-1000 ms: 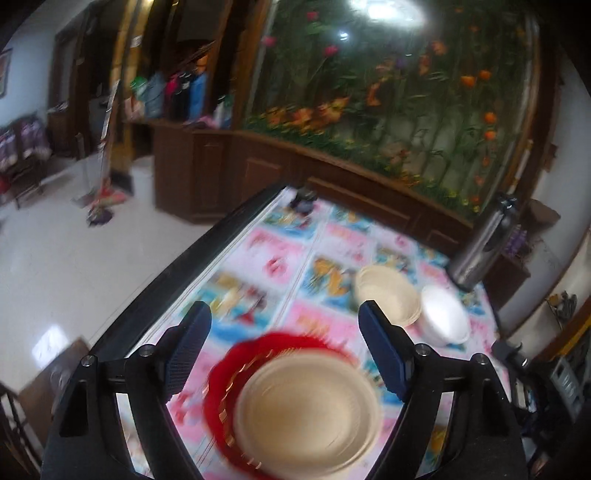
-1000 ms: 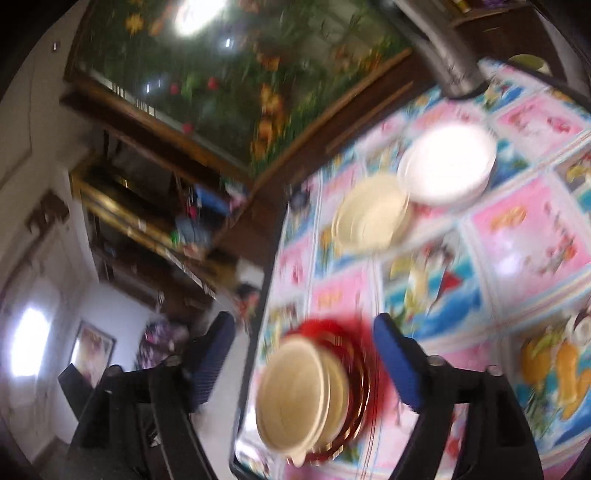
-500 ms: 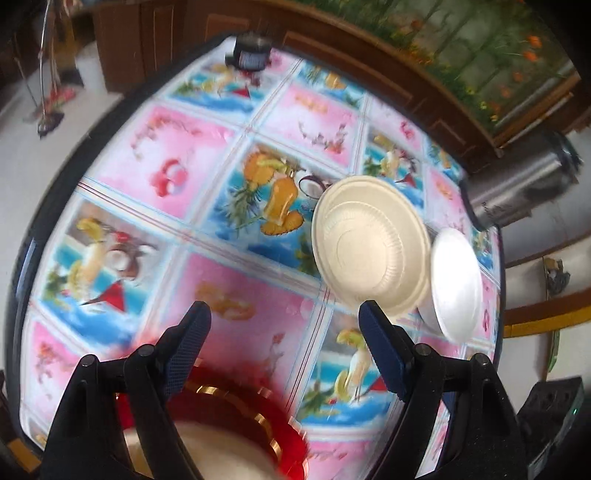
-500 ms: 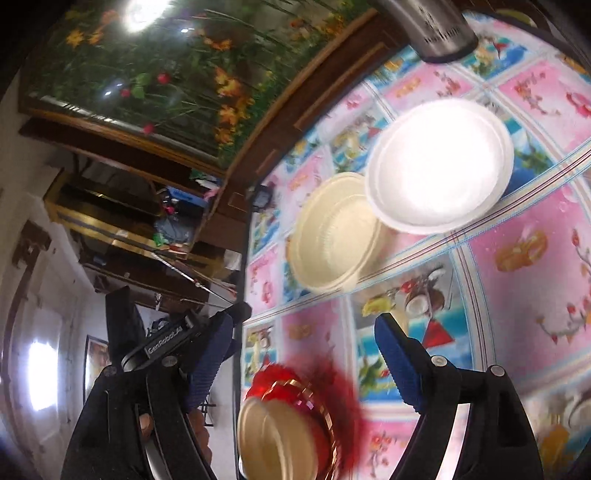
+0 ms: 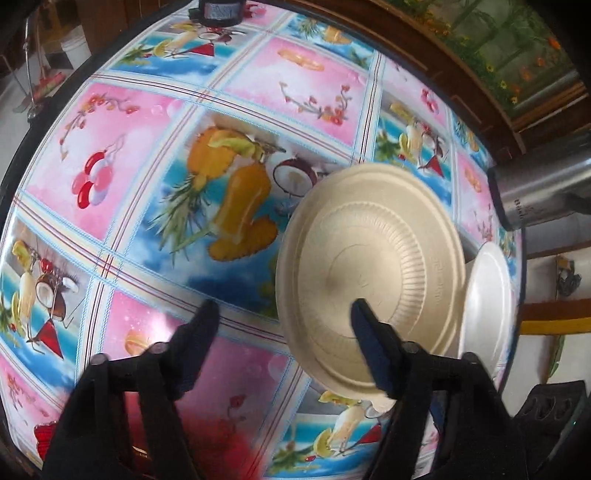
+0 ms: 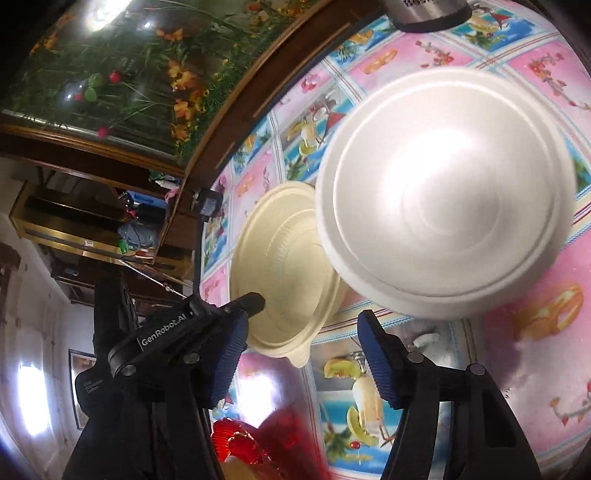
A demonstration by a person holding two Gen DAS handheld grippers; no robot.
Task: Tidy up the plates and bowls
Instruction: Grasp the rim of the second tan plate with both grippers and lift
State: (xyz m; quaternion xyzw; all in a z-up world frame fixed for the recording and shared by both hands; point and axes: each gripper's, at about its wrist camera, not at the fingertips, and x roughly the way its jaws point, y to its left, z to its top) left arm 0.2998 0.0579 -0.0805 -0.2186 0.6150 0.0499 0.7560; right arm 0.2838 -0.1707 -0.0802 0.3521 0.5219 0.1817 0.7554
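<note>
A cream bowl (image 5: 373, 280) sits upside down on the patterned tablecloth; it also shows in the right wrist view (image 6: 284, 280). A white foam bowl (image 6: 443, 192) sits upside down beside it on the right, seen edge-on in the left wrist view (image 5: 487, 299). A red plate (image 6: 243, 443) lies at the near table edge, partly hidden behind the fingers; its rim shows in the left wrist view (image 5: 44, 435). My left gripper (image 5: 282, 319) is open and empty, its right finger over the cream bowl's near side. My right gripper (image 6: 301, 339) is open and empty, just before both bowls.
A steel flask (image 5: 535, 195) lies at the far right of the table, also at the top of the right wrist view (image 6: 424, 11). A small dark object (image 5: 218, 11) stands at the table's far edge. A wooden cabinet (image 6: 258, 81) with flowers runs behind.
Both grippers have moved forward from the red plate with its cream plate toward the two bowls, which now look much larger. The red plate has dropped to the bottom of both views.
</note>
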